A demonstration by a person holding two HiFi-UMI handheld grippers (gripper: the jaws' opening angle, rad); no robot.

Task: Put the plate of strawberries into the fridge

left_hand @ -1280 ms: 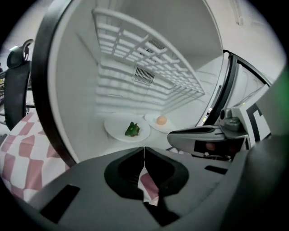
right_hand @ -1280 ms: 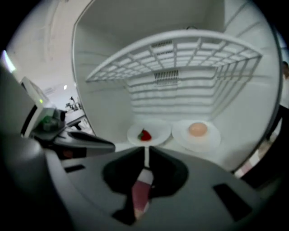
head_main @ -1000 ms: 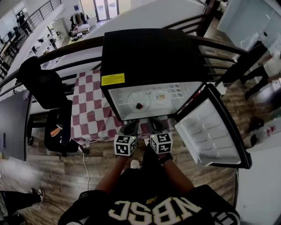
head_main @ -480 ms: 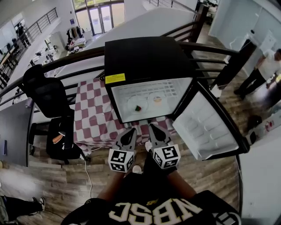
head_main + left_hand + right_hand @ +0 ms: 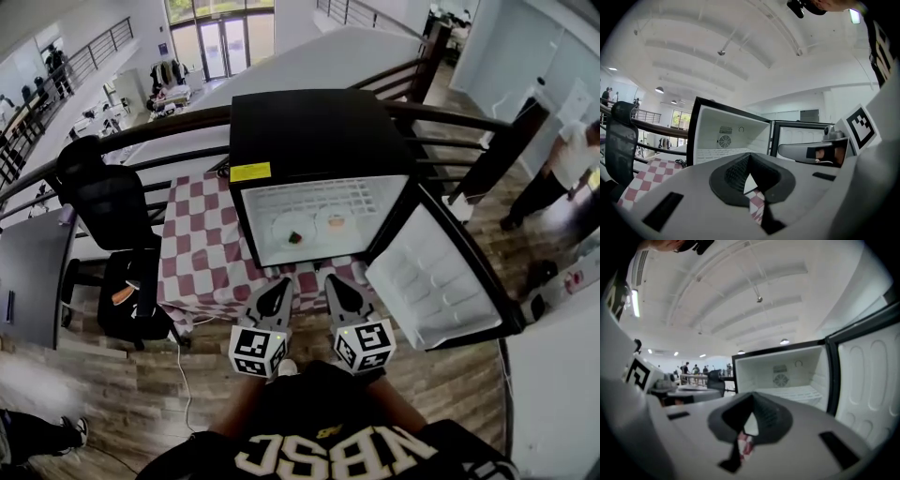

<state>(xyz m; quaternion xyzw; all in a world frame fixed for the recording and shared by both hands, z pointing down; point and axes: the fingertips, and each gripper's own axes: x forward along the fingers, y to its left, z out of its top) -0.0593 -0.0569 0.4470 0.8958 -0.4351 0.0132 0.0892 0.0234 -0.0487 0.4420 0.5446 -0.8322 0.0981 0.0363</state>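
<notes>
Two empty grippers held before the open fridge

From the head view, the left gripper [image 5: 277, 287] and right gripper [image 5: 338, 285] are seen below the fridge [image 5: 309, 122], where the plate of strawberries [image 5: 293, 232] is set on the shelf beside another plate [image 5: 335, 223]. In the left gripper view the jaws are pressed together on nothing; the right gripper view shows the same.

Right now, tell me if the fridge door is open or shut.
Open: the door stands swung out to the right, and the fridge's white inside shows.
</notes>
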